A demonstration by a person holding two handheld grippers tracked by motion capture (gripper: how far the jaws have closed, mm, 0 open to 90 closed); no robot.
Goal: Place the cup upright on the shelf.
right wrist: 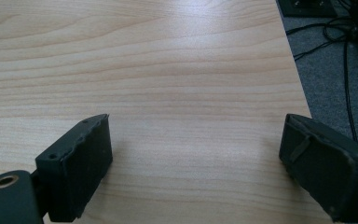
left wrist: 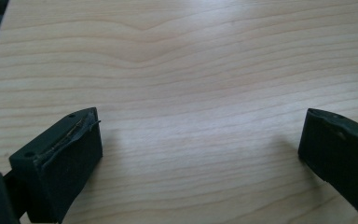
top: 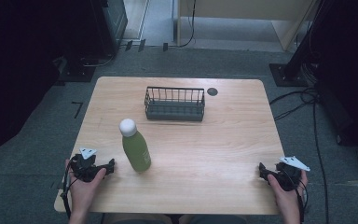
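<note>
1. The green bottle (top: 136,150) with the white cap (top: 127,127) stands upright at centre-left of the high view, just up and to the right of the left gripper (top: 106,167). It is the thing nearest either gripper, so I take it as what gets picked up.
2. The left gripper (left wrist: 200,140) rests low over bare wood, jaws spread wide with nothing between them. The right gripper (right wrist: 196,149) has its jaws wide apart too, and it sits at the lower right of the high view (top: 263,170), well apart from the bottle.
3. My worry is that the bottle is tall and narrow. A jaw nudging it high up, near the cap, could tip it over, and it might roll towards the table (top: 223,149) edge.
4. A grip on the smooth, rounded body could slip if the jaws close off-centre.
5. The wire basket (top: 175,103) sits upper centre. A careless swing could knock the bottle against its rim.
6. No brand or writing is legible anywhere, and the bottle looks plain from here.
</note>
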